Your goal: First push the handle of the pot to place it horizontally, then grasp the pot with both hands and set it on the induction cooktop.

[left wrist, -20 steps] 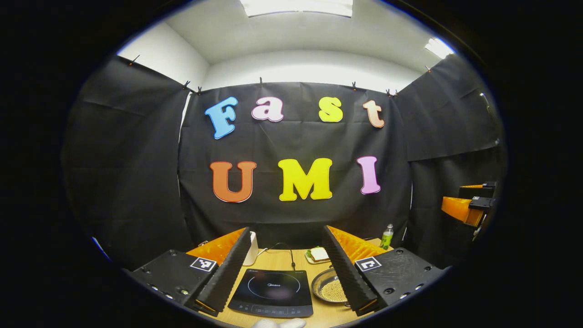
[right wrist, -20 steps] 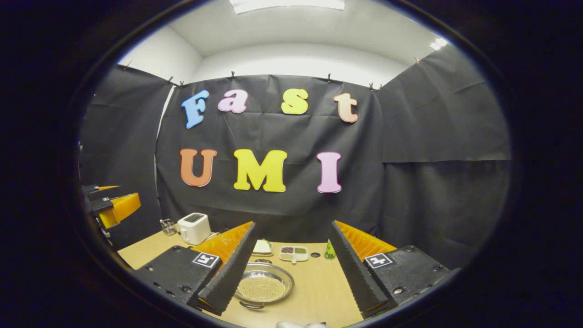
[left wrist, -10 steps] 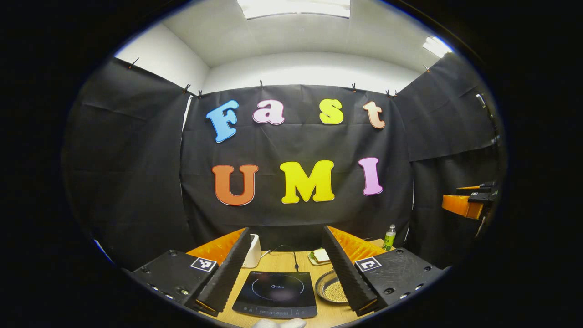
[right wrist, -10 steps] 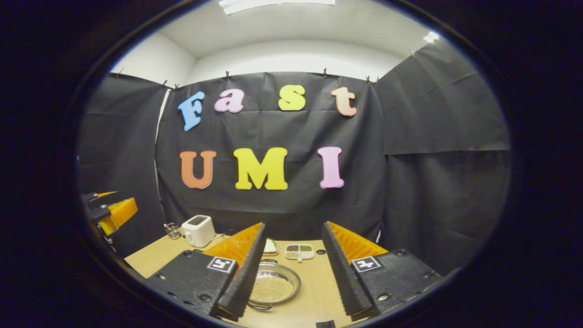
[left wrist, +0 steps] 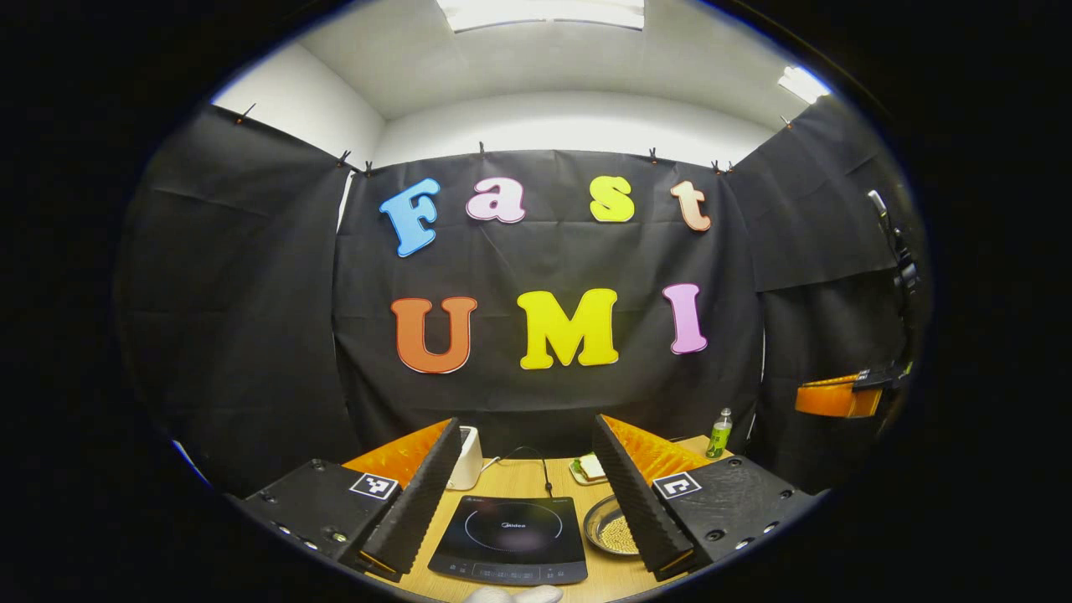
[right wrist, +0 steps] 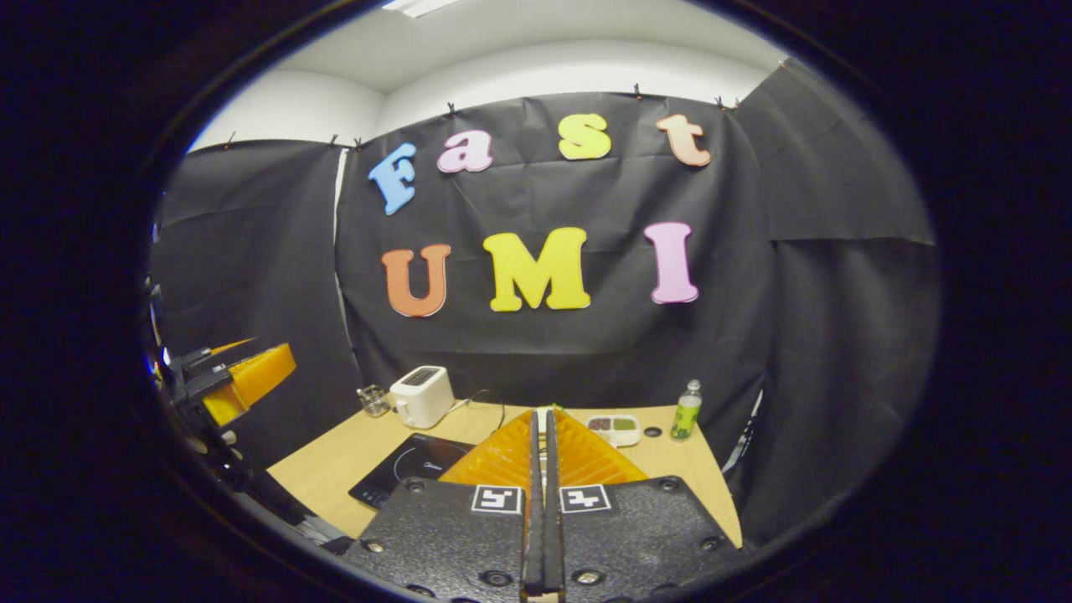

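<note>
The left gripper (left wrist: 523,494) hangs above the near edge of the desk (left wrist: 519,479) with its fingers spread wide and nothing between them. Straight ahead, framed by those fingers, lies the cooktop (left wrist: 511,538), flat on the desk with its cord trailing off toward the back wall. Just to the right of it sits the pot (left wrist: 610,531), a shallow metal pan with pale grains in it, half hidden behind the right finger; it is on the desk beside the cooktop, not on it. I cannot make out its handle from here. Behind the cooktop stand a toaster (left wrist: 466,459) on the left and a plate (left wrist: 590,468) with a sandwich to the right, and a green bottle (left wrist: 717,433) is at the far right corner.

The right gripper (right wrist: 543,494) is held off to the right and its fingers are pressed flat together, gripping nothing. In the left gripper view it shows at the far right (left wrist: 837,396), up in the air and well apart from the pot. Beyond its closed fingers are the cooktop (right wrist: 402,469) at left, the toaster (right wrist: 421,395), a small glass (right wrist: 373,400) beside it, a divided tray (right wrist: 614,428) and the bottle (right wrist: 687,409). The left gripper (right wrist: 243,381) shows at the far left there.
</note>
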The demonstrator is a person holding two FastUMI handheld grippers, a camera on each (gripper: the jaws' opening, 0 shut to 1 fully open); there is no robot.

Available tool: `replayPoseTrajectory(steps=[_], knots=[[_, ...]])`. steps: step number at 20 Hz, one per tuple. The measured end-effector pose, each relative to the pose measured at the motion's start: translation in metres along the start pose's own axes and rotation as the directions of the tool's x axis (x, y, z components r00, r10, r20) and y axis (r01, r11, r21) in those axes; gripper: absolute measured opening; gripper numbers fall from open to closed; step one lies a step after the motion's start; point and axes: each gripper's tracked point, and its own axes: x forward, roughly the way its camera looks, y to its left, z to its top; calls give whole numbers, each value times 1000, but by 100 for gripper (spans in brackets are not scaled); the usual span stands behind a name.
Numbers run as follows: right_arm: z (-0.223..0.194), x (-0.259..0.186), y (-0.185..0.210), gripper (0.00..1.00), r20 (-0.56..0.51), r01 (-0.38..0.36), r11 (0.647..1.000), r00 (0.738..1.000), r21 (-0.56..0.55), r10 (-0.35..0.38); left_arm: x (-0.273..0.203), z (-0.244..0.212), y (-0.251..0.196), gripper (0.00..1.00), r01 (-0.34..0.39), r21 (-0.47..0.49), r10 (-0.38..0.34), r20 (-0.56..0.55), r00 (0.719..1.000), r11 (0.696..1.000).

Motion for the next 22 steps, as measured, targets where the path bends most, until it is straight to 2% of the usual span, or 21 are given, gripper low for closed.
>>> replayPoseTrajectory(steps=[2,4,5,6,7,10,15,16,18,22], knots=[[-15,11,5,4,-45,-17,1000,999,0,17,1,-1,2,95,-7,-2,7,-2,1000,1000],[-35,25,17,0,-94,-46,999,995,0,45,3,-6,3,95,-13,-2,13,-8,1000,1000],[-46,31,22,4,-119,-59,998,991,0,58,3,-7,5,94,-16,-3,16,-11,1000,1000],[-58,39,28,0,-144,-78,997,986,0,78,3,-8,6,95,-19,-4,19,-14,1000,1000],[-74,46,34,4,-173,-91,996,981,3,90,4,-10,7,95,-23,-4,23,-17,1000,1000],[-121,66,45,4,-265,-116,993,957,10,114,4,-12,10,95,-27,-4,27,-21,999,1000],[-194,86,67,4,-402,-153,988,905,4,142,6,-8,11,95,-34,16,34,-5,999,999],[-210,89,68,0,-431,-156,988,892,-4,139,7,-9,11,95,-31,15,31,-6,999,999],[-239,97,72,4,-481,-162,987,866,-11,137,7,-10,11,95,-28,14,28,-11,1000,1000],[-286,104,78,4,-566,-173,985,813,-5,140,7,-12,13,95,-33,5,33,-19,999,999]])
